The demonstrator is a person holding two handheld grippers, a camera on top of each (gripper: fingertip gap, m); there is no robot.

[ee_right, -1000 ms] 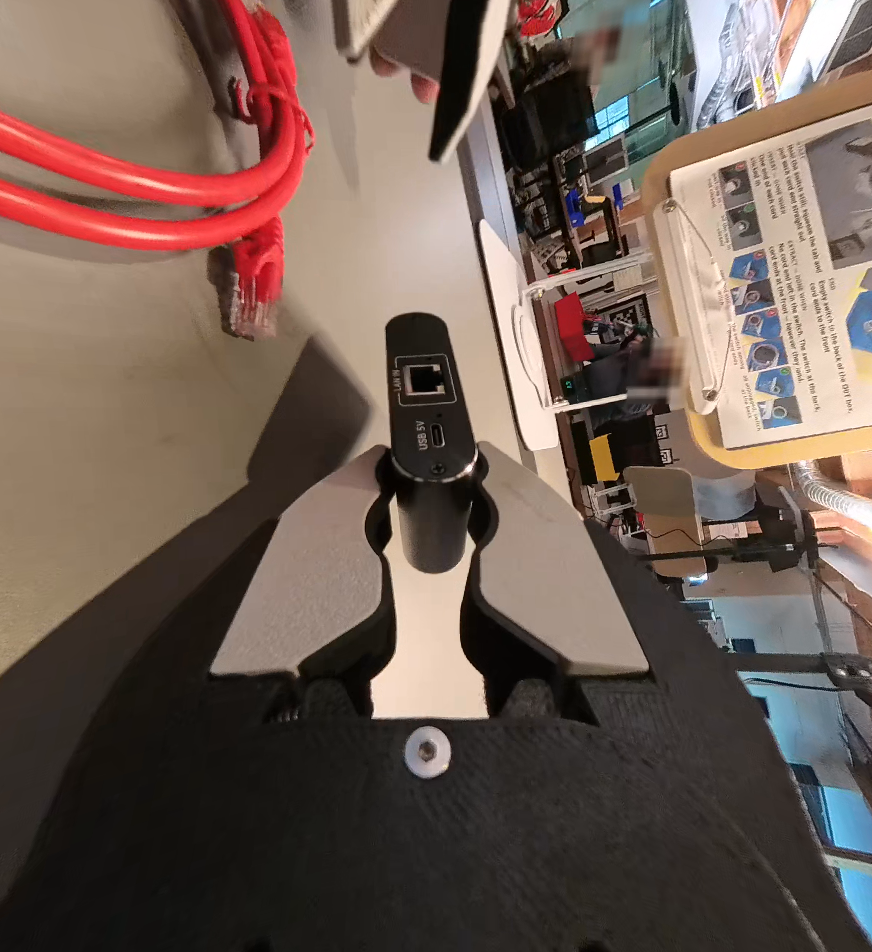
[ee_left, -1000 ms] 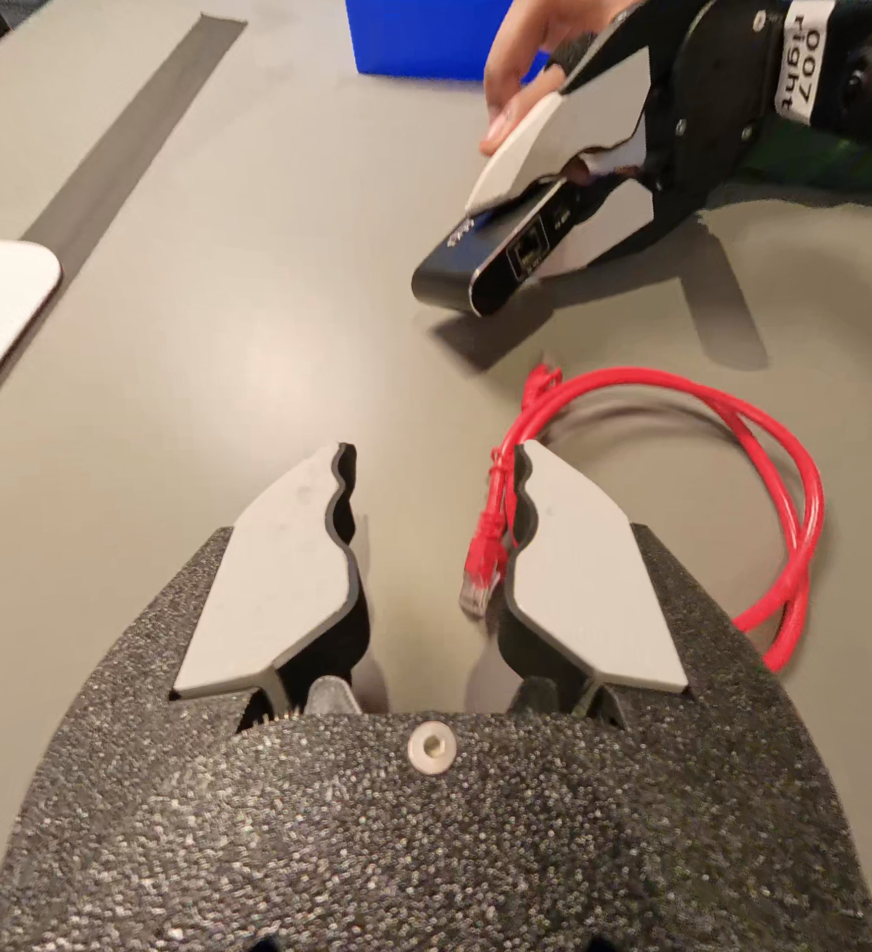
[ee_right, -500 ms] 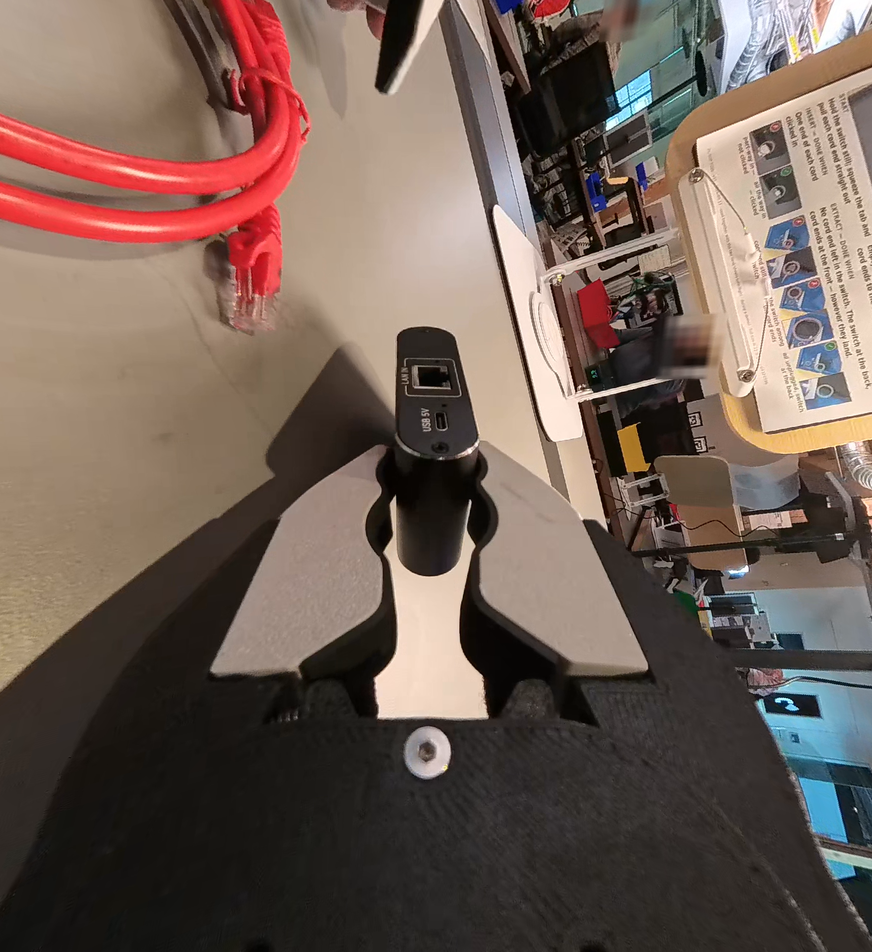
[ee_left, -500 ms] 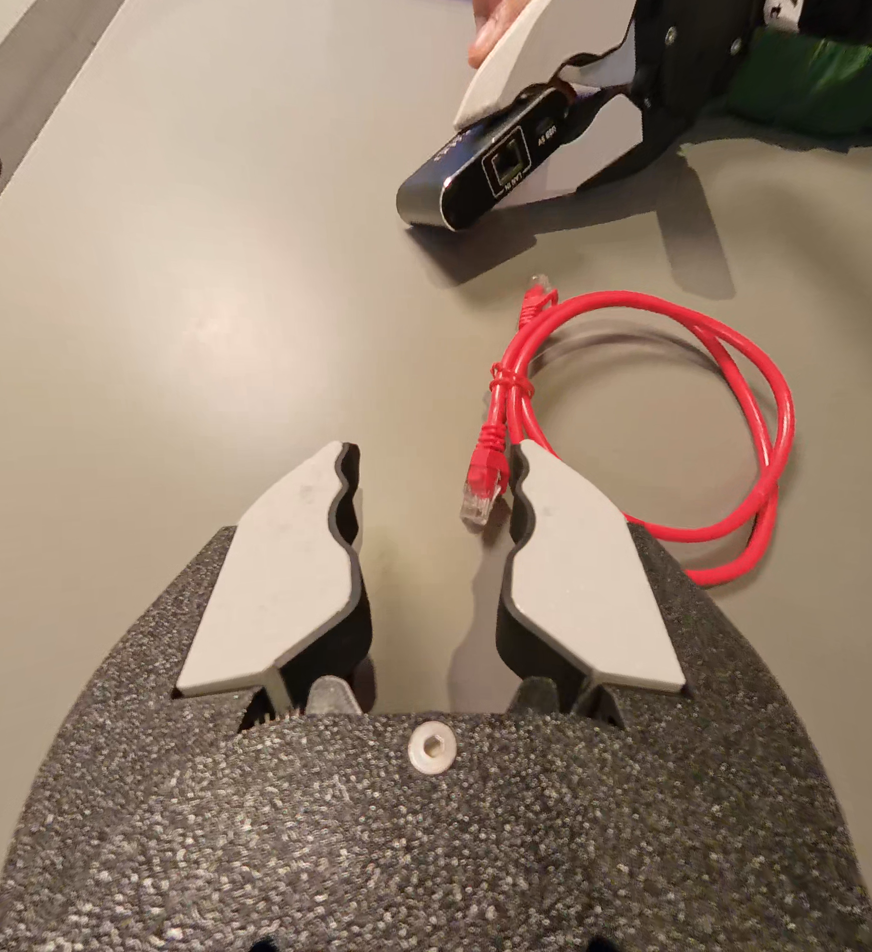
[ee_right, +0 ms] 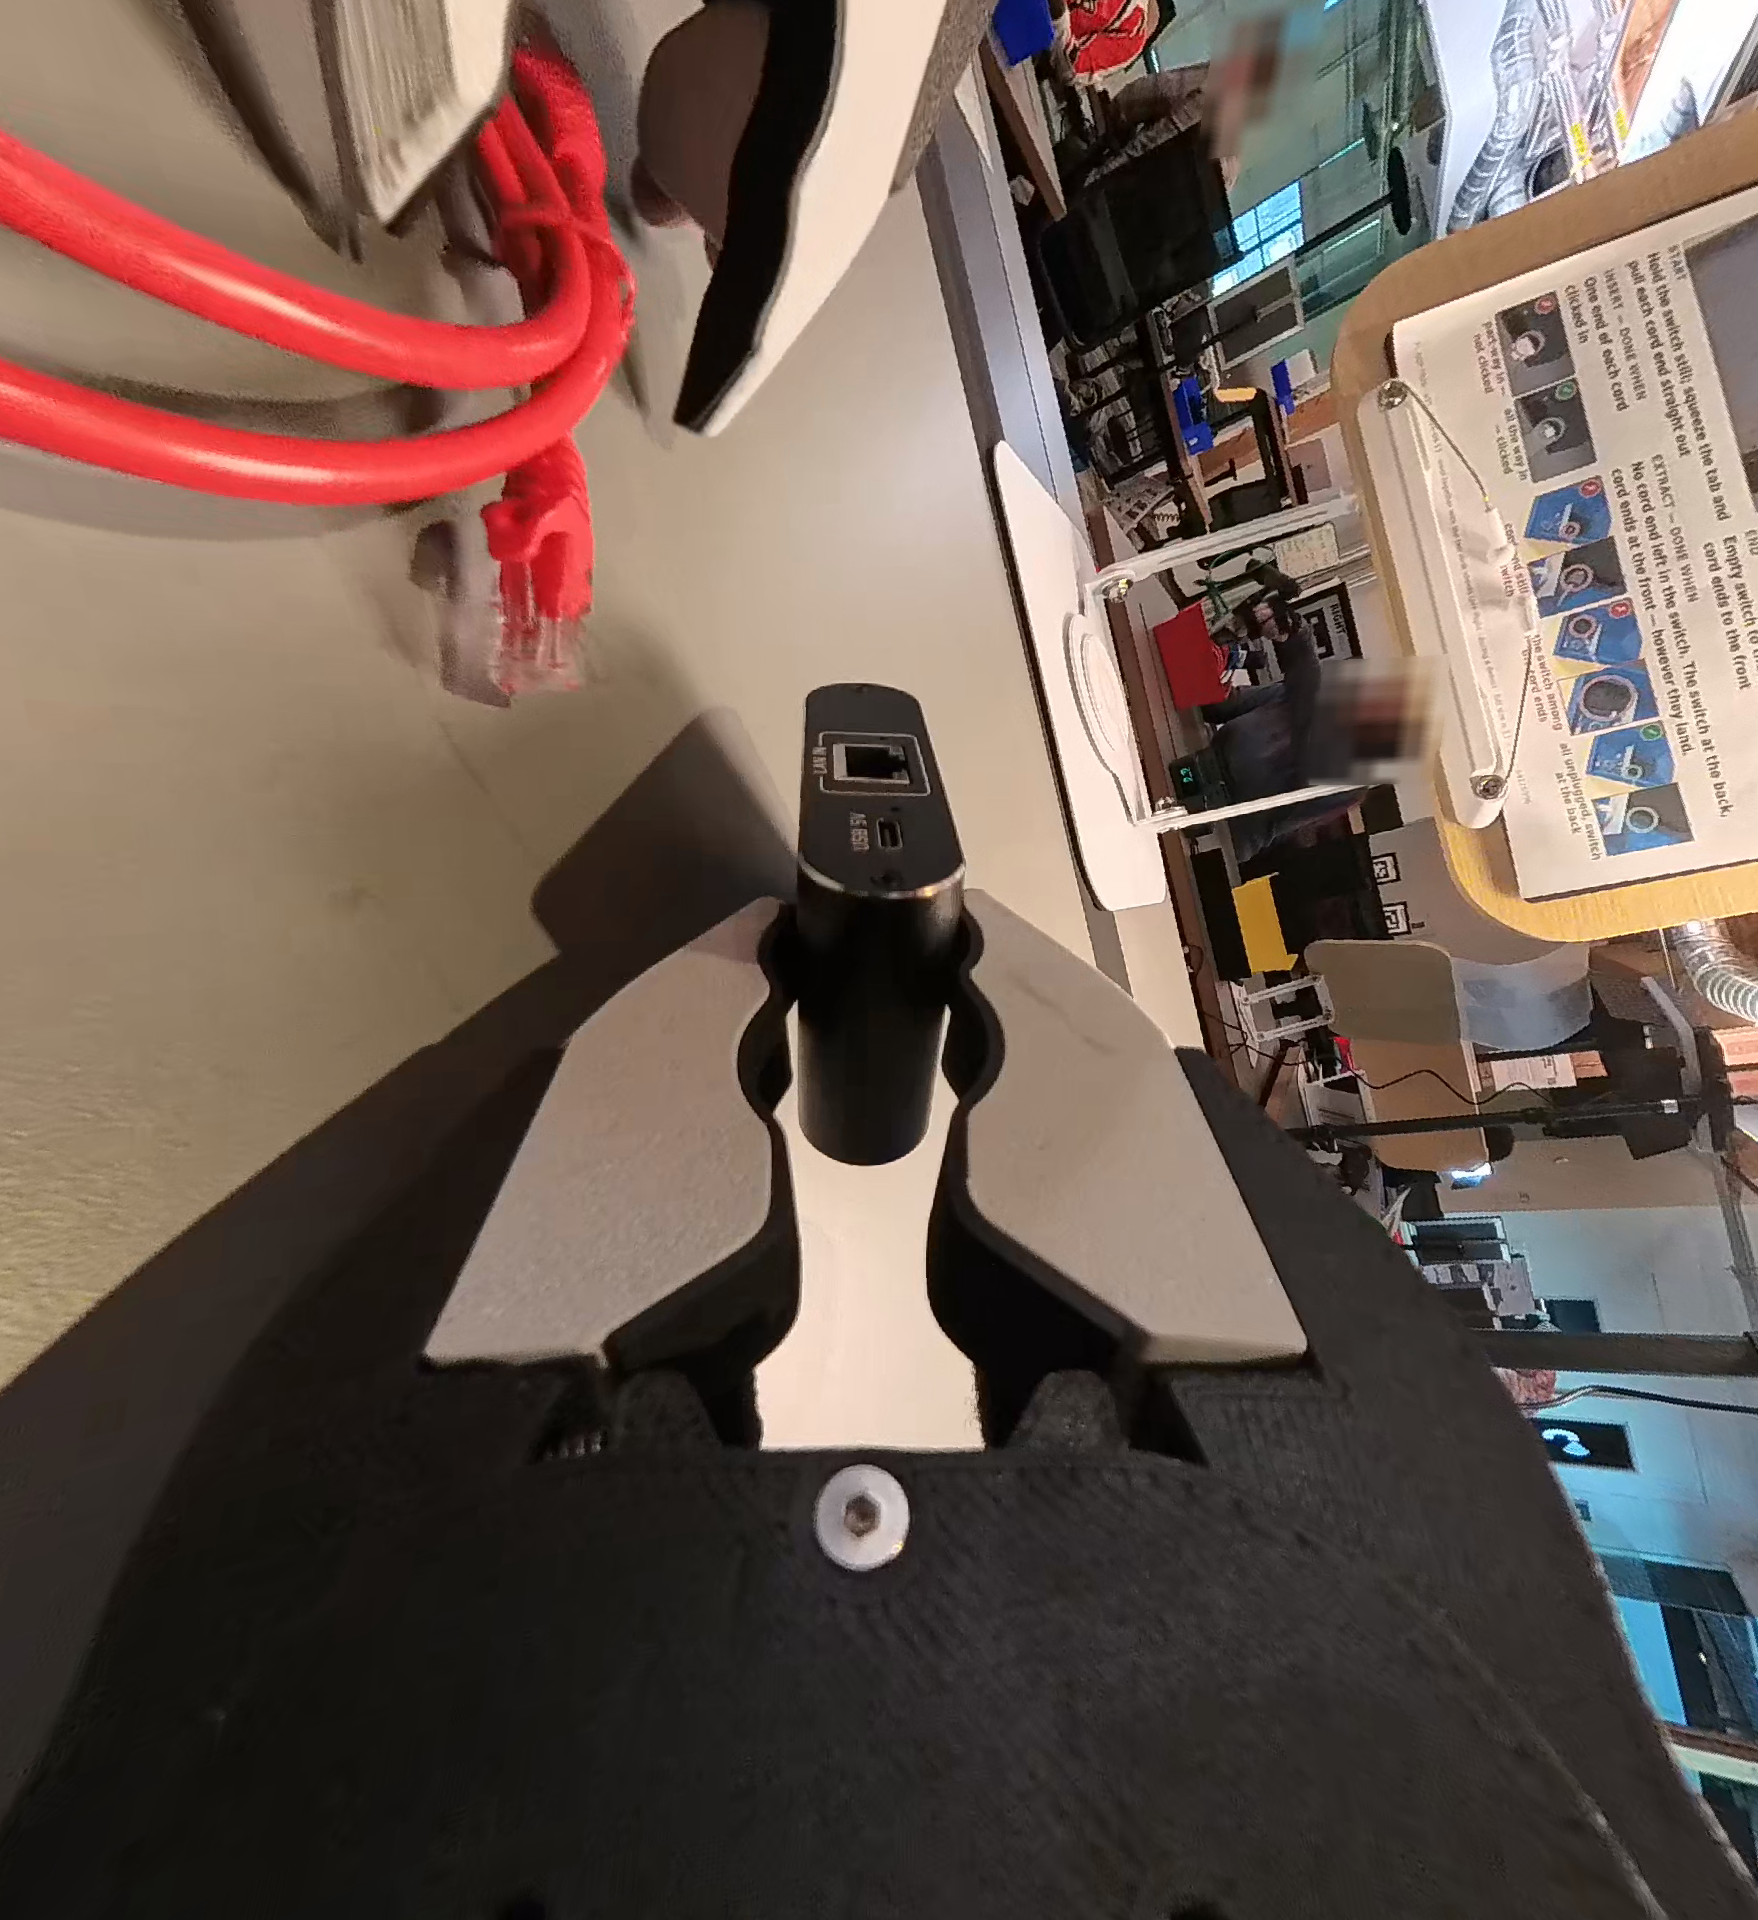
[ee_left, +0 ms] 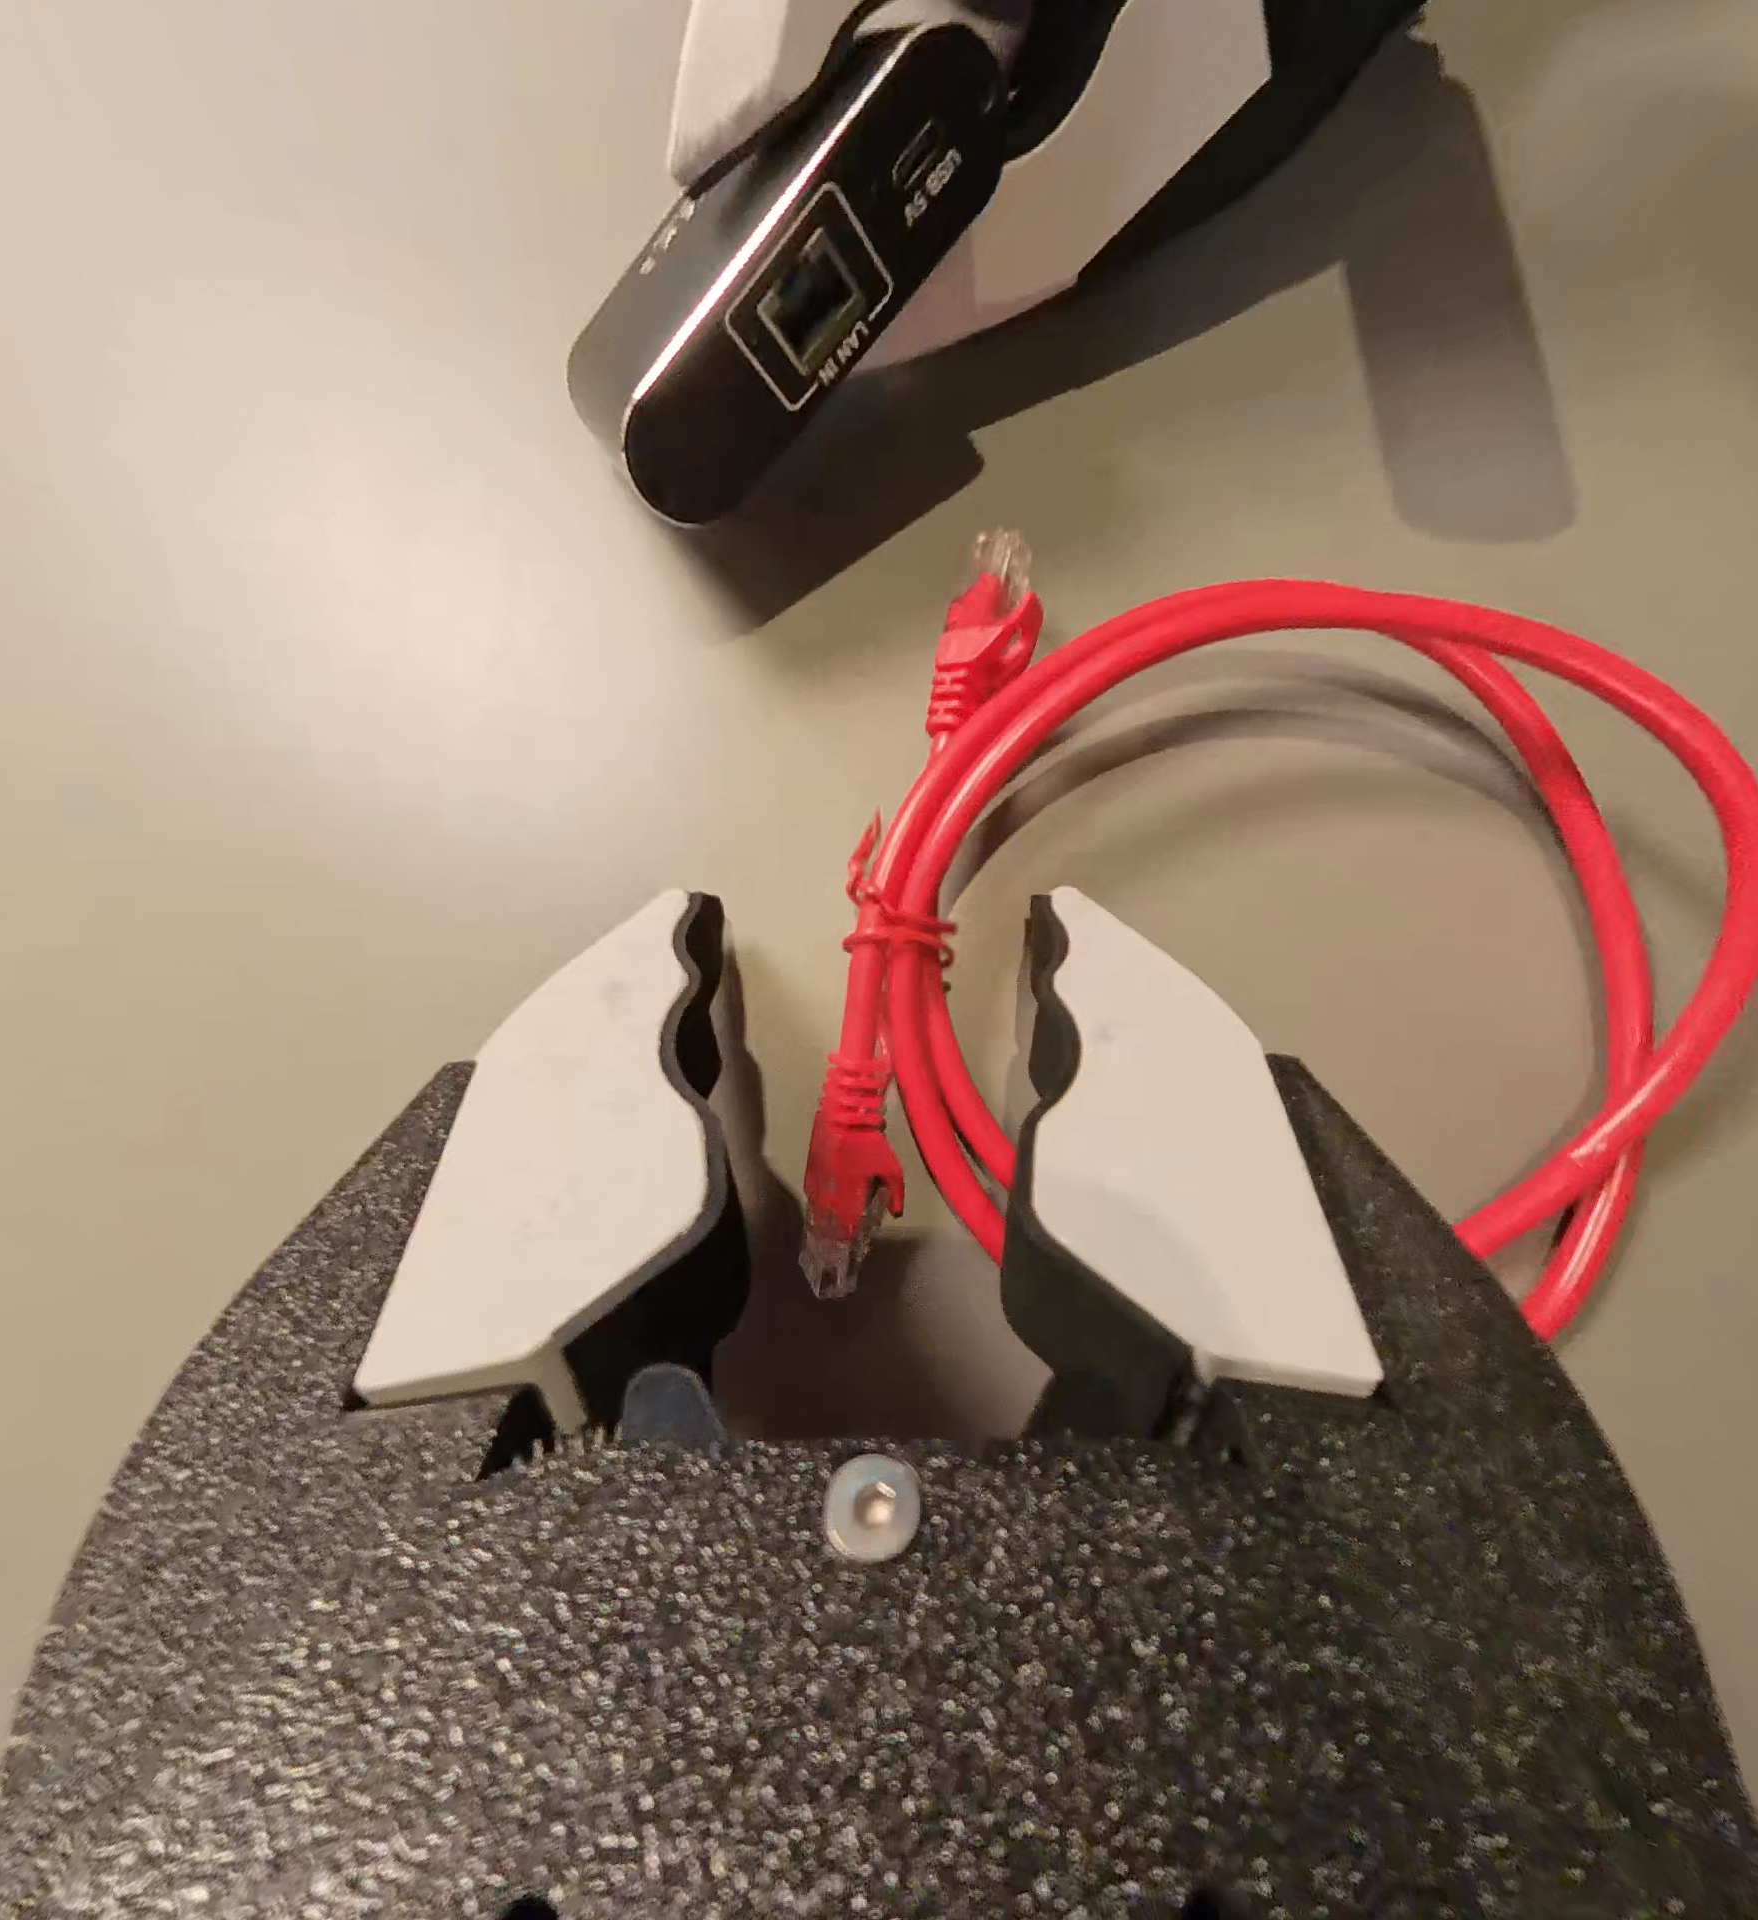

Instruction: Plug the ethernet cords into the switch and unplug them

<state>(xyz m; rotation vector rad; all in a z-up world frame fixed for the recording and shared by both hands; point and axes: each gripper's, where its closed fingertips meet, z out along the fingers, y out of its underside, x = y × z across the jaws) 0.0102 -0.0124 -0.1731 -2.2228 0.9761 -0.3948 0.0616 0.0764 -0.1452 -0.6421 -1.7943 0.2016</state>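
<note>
Left wrist view: the left gripper [ee_left: 875, 914] stands wide, its grey fingers [ee_left: 584, 1122] straddling the near plug [ee_left: 849, 1195] of the red ethernet cord [ee_left: 1623, 935], which lies coiled on the grey worktop [ee_left: 231, 623] and is bound at one point by a thin red tie [ee_left: 901, 935]. The plug lies deep between the fingers, nearer the left one; whether it touches either cannot be told. The cord's far plug [ee_left: 994, 592] points toward the switch [ee_left: 781, 301], close to it but apart. No worktop edge shows in this view.

Right wrist view: the right gripper [ee_right: 870, 935] is closed on the black switch [ee_right: 875, 862], held across its narrow body with the port face [ee_right: 880, 764] turned outward, toward the cord and away from the worktop's far edge [ee_right: 968, 343].

Handling, as a judgement: the cord is light and limp, so the coil is likely to trail and tug behind any lifted end. The stiffest hold is the ribbed red boot just behind the clear plug tip; the tip itself and its latch tab look thin and easily bent. The switch looks rigid and smooth-skinned, so it could slip or twist under insertion force unless clamped squarely.
</note>
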